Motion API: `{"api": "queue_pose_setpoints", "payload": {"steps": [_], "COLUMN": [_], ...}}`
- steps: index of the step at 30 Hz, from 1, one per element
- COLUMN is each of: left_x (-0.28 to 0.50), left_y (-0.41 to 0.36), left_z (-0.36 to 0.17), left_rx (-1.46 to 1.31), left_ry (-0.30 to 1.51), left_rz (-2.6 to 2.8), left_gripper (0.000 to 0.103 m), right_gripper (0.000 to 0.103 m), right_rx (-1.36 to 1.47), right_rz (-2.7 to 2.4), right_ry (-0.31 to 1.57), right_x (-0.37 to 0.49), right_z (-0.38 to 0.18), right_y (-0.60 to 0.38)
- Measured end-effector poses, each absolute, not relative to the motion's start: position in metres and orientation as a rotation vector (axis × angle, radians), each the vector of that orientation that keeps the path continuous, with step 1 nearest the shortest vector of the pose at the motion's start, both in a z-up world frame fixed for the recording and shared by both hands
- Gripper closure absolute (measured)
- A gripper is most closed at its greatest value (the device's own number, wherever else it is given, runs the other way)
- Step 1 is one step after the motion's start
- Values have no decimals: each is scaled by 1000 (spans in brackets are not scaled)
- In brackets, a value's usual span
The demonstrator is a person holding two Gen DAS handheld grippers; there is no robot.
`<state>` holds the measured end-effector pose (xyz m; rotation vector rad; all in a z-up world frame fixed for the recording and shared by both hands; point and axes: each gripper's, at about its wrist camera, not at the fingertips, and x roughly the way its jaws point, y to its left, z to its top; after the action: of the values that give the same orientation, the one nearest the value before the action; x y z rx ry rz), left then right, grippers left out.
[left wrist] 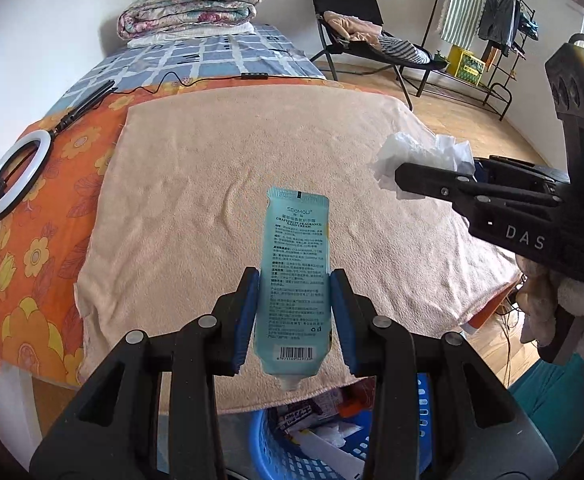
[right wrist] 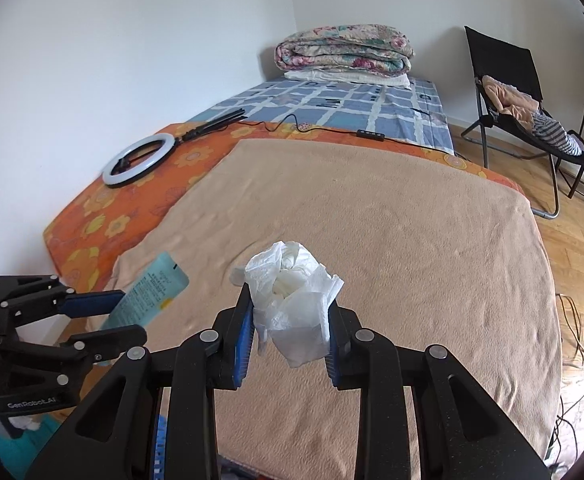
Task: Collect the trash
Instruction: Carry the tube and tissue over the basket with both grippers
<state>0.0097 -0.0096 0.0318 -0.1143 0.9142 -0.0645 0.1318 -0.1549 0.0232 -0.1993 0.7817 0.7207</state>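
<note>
My left gripper (left wrist: 295,284) is shut on a teal hand cream tube (left wrist: 293,268), cap end toward me, held above the near edge of the beige towel (left wrist: 252,152). The tube also shows in the right wrist view (right wrist: 146,300), with the left gripper (right wrist: 128,312) around it. My right gripper (right wrist: 290,312) is shut on a crumpled white tissue (right wrist: 295,300), held over the towel (right wrist: 411,240). The tissue (left wrist: 419,156) and the right gripper (left wrist: 407,178) also show at the right of the left wrist view. A blue basket (left wrist: 284,456) with wrappers and paper sits below the bed edge under the left gripper.
An orange flowered sheet (left wrist: 32,240) lies under the towel, with a ring light (left wrist: 14,176) and its cable on it. A folded quilt (left wrist: 188,10) is at the bed's far end. A black folding chair (left wrist: 355,28) and a clothes rack (left wrist: 491,28) stand on the wooden floor.
</note>
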Motion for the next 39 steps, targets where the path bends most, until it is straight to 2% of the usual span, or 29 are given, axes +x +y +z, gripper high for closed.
{"api": "queue_pose_setpoints", "payload": {"steps": [16, 39], "left_x": [-45, -80], "left_y": [-41, -46], "left_z": [-8, -78], "left_rx": [-121, -78], "left_ry": [1007, 1196], "left_rz": [-124, -165], "left_gripper": [67, 67], "right_gripper": [75, 75], "right_rx": [-207, -221], "right_rz": [753, 799], "right_ry": [903, 1060], "right_x": [51, 17], "right_z": [-25, -86], "right_y": [-198, -206]}}
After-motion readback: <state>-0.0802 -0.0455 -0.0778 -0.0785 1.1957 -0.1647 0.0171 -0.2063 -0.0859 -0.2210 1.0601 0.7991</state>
